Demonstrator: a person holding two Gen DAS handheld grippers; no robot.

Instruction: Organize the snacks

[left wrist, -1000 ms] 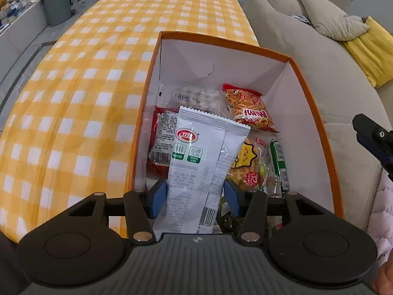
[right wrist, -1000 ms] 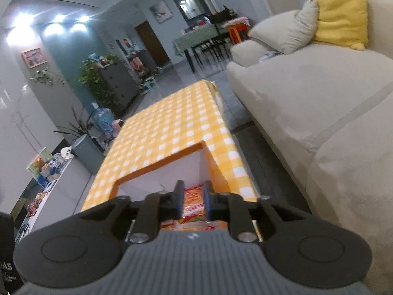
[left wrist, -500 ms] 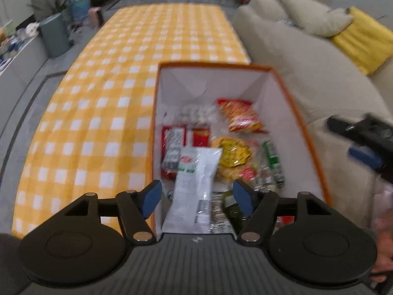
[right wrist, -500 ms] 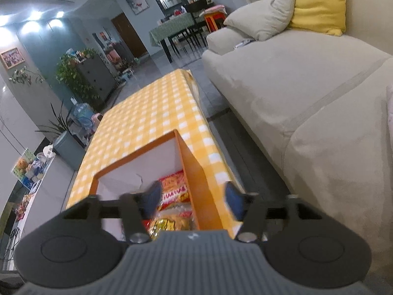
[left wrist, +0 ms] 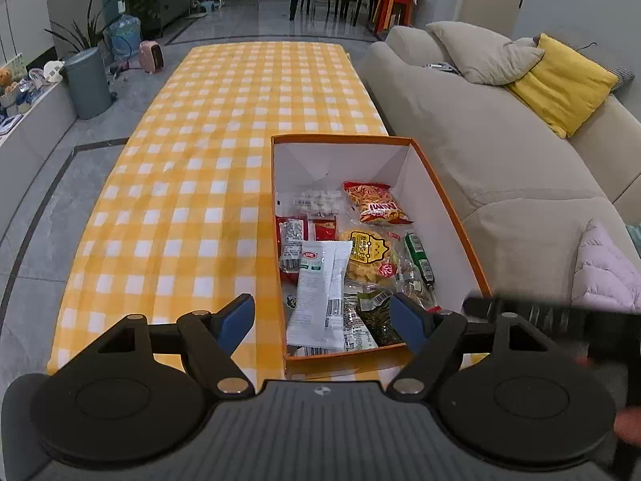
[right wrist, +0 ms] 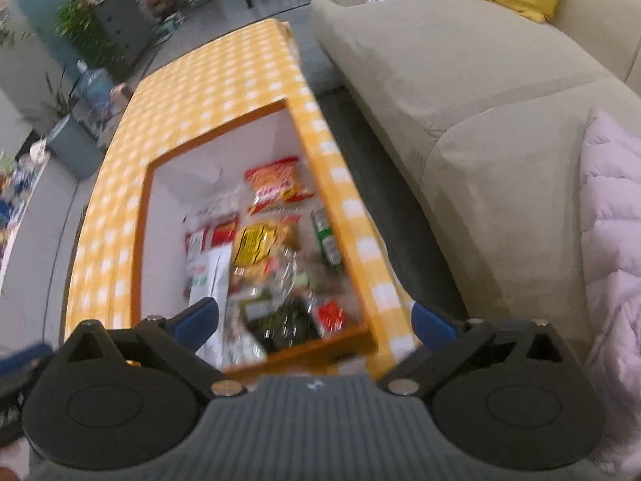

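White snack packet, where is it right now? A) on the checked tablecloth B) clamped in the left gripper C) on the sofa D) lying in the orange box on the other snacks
D: the white snack packet lies inside the orange box on top of the other snacks, clear of the left gripper, whose jaws are opening with nothing between them.

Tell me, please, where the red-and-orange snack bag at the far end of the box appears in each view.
Left wrist: red-and-orange snack bag, centre-right, near the far wall.
Right wrist: same bag, centre-left, blurred.
Shared landmark: orange box.
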